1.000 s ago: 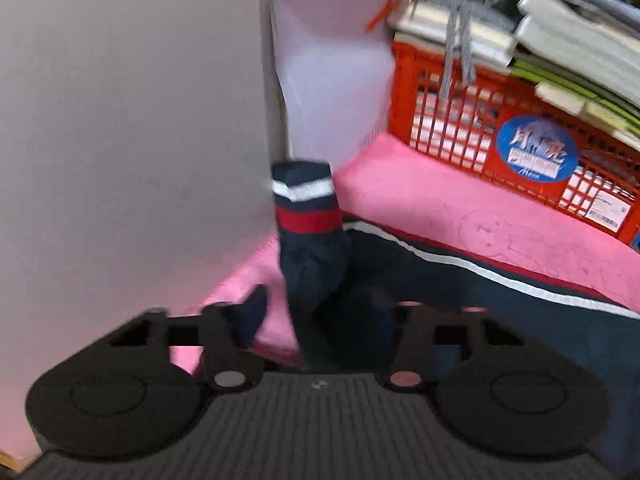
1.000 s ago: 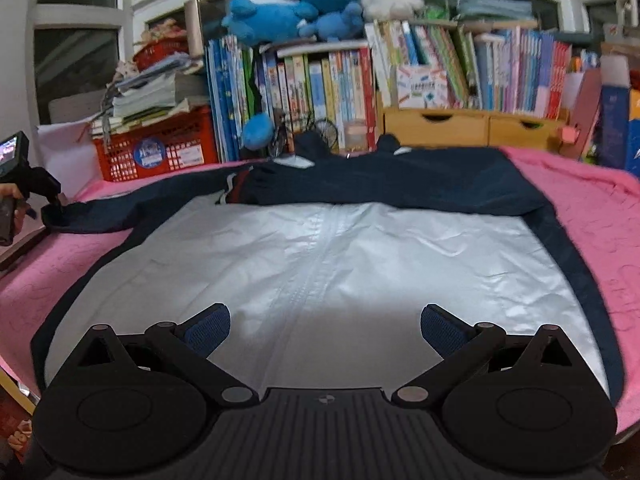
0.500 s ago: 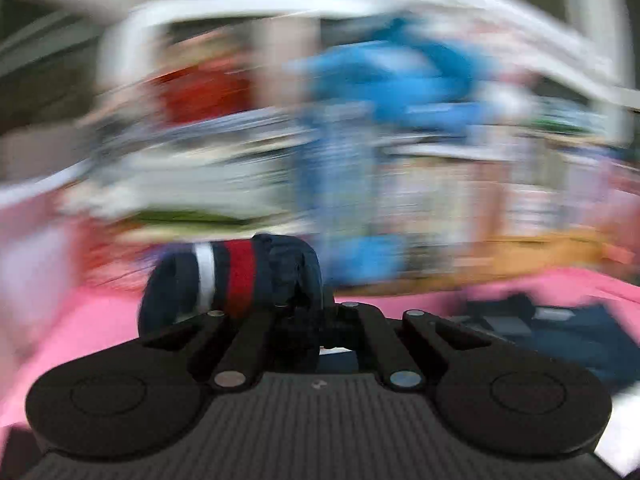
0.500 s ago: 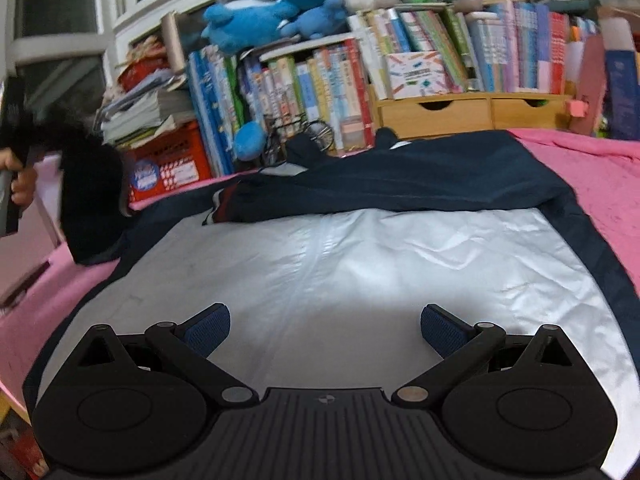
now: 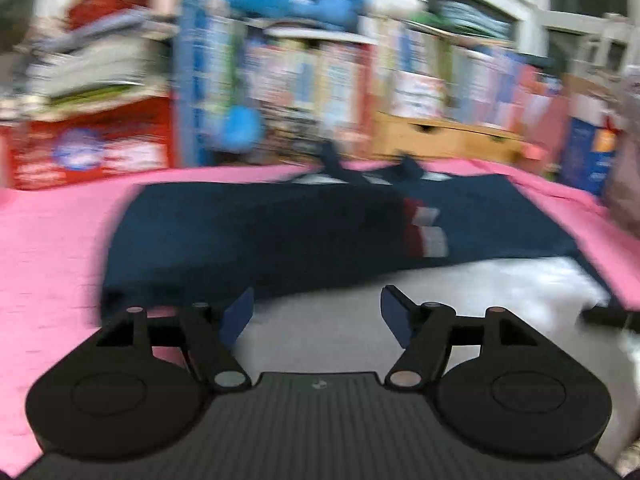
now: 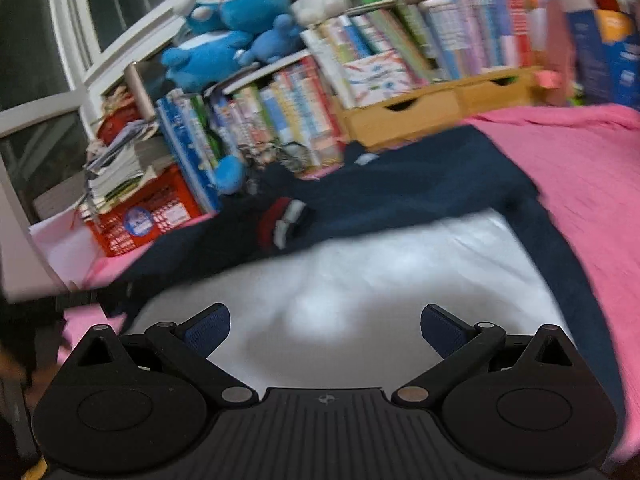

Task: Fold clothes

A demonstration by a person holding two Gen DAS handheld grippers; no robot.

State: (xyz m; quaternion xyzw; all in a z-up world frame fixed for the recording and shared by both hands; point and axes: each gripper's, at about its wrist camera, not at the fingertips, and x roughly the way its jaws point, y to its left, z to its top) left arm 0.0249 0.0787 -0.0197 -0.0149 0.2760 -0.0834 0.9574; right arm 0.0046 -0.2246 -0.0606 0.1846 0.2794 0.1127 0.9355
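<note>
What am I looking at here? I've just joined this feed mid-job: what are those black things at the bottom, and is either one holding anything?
Each picture comes from a camera on a hand-held tool, looking out along its two fingers. The black shape at the bottom is the tool itself. The left tool and the right tool are both open and hold nothing. Ahead lies a navy jacket with a white lining, spread on a pink blanket. One sleeve is folded across it, its red and white cuff lying on top. Behind stand books, plush toys and a red crate. Both views are motion-blurred.
</note>
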